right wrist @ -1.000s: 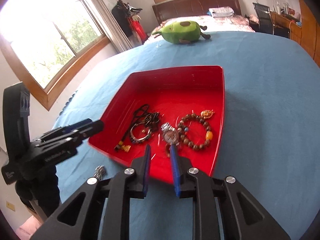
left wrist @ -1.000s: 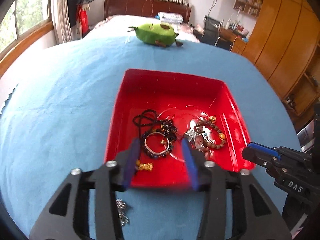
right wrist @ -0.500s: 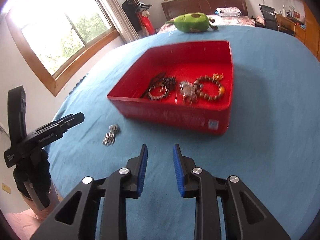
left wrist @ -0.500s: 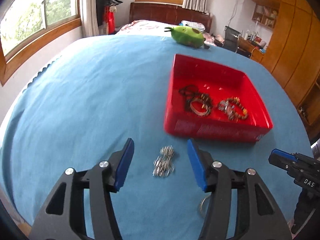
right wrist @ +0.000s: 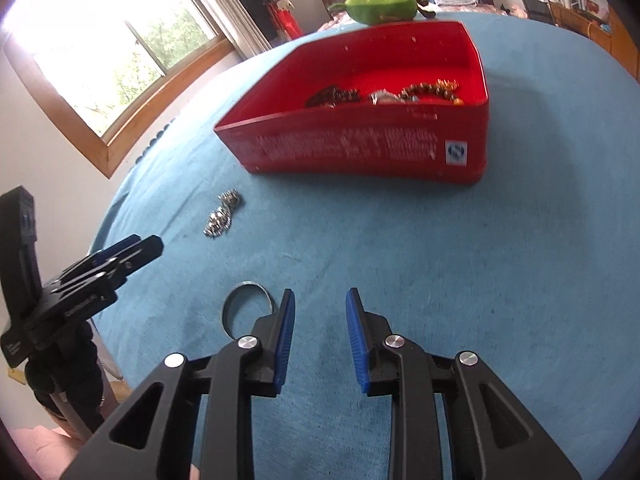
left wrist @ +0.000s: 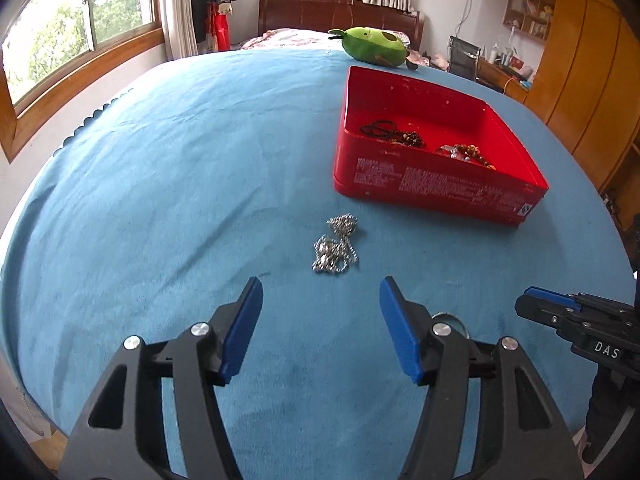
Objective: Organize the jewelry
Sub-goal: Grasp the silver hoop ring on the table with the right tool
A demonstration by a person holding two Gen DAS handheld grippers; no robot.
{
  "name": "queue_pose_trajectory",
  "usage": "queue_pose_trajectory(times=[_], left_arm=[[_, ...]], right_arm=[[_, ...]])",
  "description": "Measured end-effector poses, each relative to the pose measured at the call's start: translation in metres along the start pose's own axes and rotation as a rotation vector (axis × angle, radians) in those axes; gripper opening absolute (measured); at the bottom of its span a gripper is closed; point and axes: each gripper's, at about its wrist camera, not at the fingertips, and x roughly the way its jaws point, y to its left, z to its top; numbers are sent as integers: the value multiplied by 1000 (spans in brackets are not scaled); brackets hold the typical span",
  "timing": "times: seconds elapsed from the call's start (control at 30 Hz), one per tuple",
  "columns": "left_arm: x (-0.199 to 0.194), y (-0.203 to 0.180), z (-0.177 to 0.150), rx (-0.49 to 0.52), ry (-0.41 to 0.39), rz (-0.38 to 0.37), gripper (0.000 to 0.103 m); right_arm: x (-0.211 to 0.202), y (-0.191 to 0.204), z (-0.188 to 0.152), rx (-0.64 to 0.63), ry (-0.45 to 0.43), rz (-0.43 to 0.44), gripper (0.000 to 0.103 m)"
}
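Silver chain (left wrist: 335, 245) sits bunched in a loose heap on the blue cloth (left wrist: 180, 184), outside and just short of the near wall of the red tray (left wrist: 436, 184); not touching it. Same chain in the right wrist view (right wrist: 223, 213), off the tray's left corner. Inside the tray: black cord necklace (left wrist: 379, 128), dark bead bracelet (right wrist: 334, 96), a watch-like silver piece (right wrist: 383, 97) and a brown bead bracelet (right wrist: 434, 90), all lying on the floor near the front wall. A metal bangle (right wrist: 247, 307) lies flat on the cloth, just beside the right gripper's left finger, partly hidden by it; in the left wrist view only a sliver shows behind the right finger (left wrist: 450, 317). Left gripper (left wrist: 321, 292) is spread wide, holding nothing, chain just ahead of the tips and roughly centred between them. Right gripper (right wrist: 320, 300) is parted with a moderate gap, empty, over bare cloth. Green avocado plush (left wrist: 374, 47) at the far edge behind the tray.
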Motion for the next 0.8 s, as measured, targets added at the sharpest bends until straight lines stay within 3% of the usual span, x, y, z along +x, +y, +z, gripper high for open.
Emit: queue_pose_trajectory(times=[0.43, 0.8], left_arm=[[15, 19, -20, -30, 55, 36, 65], [13, 30, -21, -44, 48, 40, 69]], right_arm=[[13, -6, -11, 22, 49, -35, 26], [20, 38, -1, -104, 87, -27, 28]])
